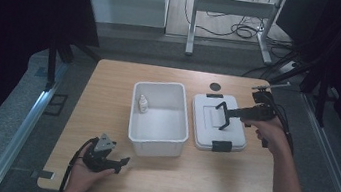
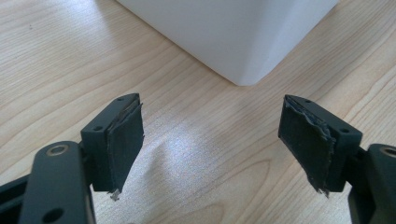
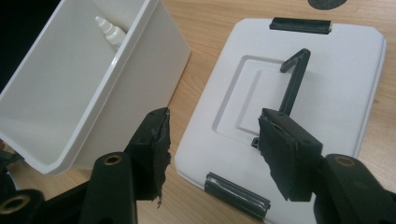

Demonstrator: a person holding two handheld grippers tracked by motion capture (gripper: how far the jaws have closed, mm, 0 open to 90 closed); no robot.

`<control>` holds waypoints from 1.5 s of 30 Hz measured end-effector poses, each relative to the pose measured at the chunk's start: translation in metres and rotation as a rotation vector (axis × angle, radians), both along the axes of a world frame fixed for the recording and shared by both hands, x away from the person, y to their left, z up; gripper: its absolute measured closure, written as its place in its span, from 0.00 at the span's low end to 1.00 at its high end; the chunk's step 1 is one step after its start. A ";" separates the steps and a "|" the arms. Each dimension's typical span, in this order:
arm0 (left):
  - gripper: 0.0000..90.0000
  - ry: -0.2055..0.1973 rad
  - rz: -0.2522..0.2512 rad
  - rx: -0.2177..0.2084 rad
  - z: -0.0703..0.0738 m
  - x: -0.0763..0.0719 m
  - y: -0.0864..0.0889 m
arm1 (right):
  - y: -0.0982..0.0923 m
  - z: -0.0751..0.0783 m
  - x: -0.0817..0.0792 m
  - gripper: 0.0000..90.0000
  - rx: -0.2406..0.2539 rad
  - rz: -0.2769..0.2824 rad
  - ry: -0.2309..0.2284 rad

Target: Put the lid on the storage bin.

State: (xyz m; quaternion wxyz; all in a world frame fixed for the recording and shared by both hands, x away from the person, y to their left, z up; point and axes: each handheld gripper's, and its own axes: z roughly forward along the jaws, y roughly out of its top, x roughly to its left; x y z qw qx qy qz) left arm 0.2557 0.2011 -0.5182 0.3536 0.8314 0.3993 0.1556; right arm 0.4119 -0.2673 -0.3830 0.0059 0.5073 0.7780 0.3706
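An open white box [image 1: 159, 119] stands mid-table with a small white dropper bottle [image 1: 142, 103] lying in its far left corner. To its right lies the white lid [image 1: 216, 133], top side up, with a black clip at each short end. My right gripper [image 1: 222, 116] hovers over the lid's middle, open, nothing pressed between its pads. In the right gripper view [image 3: 219, 149] the lid's thin black handle [image 3: 293, 81] stands raised just beyond the right pad [image 3: 285, 158], and the bottle [image 3: 110, 31] shows in the box. My left gripper [image 1: 121, 162] rests near the table's front, open [image 2: 210, 140], facing the box's near corner [image 2: 243, 42].
The wooden table [image 1: 108, 92] has bare room left of the box and along its front edge. A black round mark [image 1: 215, 86] sits behind the lid. Beyond the table are a metal desk frame [image 1: 194, 23] and cables on the floor.
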 end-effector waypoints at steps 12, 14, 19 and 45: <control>0.25 -0.002 -0.005 -0.003 0.001 0.000 0.000 | 0.013 -0.002 0.029 0.57 -0.065 0.000 0.089; 0.25 -0.001 -0.007 -0.002 0.001 0.000 -0.001 | 0.013 -0.004 0.034 0.58 -0.071 -0.003 0.103; 0.25 -0.001 -0.008 -0.006 0.001 -0.001 -0.001 | 0.014 -0.007 0.044 0.61 -0.090 -0.015 0.128; 0.25 0.004 -0.009 -0.009 0.000 0.001 0.002 | 0.008 -0.056 0.087 0.71 -0.143 -0.078 0.241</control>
